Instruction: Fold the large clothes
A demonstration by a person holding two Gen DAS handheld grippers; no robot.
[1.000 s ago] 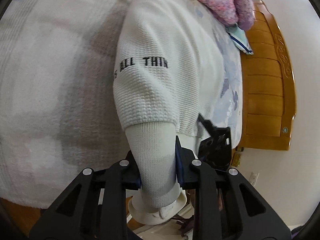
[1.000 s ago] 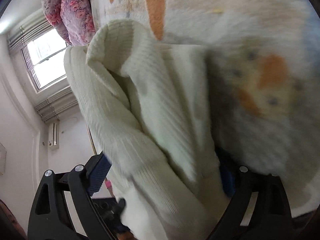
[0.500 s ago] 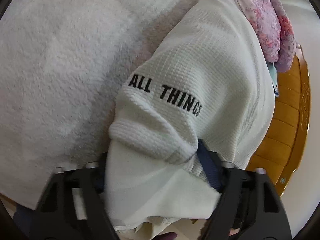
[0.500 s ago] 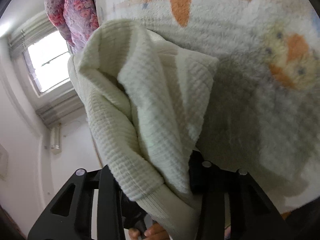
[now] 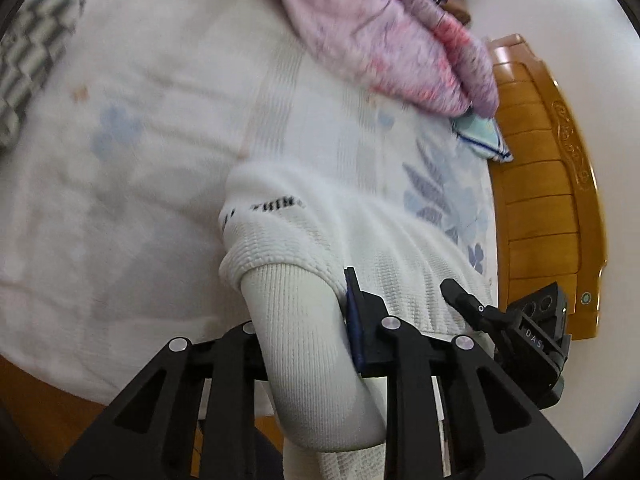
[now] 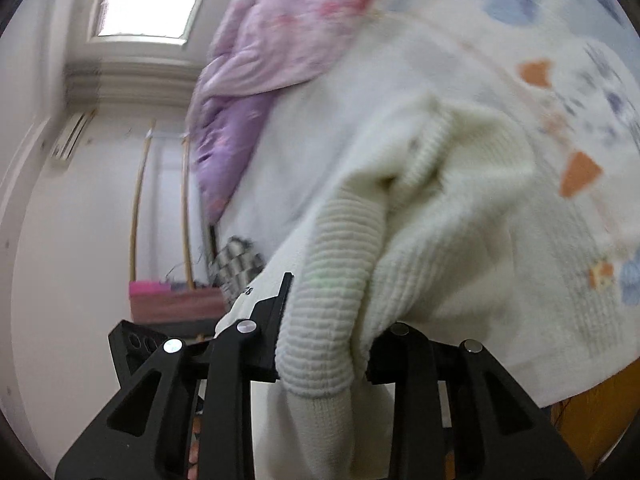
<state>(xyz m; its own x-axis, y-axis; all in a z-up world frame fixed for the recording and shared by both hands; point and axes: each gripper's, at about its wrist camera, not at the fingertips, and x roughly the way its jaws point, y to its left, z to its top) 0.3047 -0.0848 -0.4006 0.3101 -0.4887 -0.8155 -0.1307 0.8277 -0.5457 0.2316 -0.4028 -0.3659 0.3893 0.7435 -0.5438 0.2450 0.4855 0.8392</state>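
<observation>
**Left wrist view: sweater lifted off the bed**

Both cuffs now ride higher than a second ago. Left gripper (image 5: 304,344) fingers, just closing, pinch the white sweater's (image 5: 320,240) ribbed cuff; right gripper (image 6: 324,344) likewise. Sweater hangs over the bed (image 5: 140,140). Wooden footboard (image 5: 540,200) near; pink quilt (image 5: 392,40) crowds the far side.

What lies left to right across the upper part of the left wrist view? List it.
Checkered cloth → pink floral quilt → blue-striped folded cloth → carved wooden bed board.
</observation>
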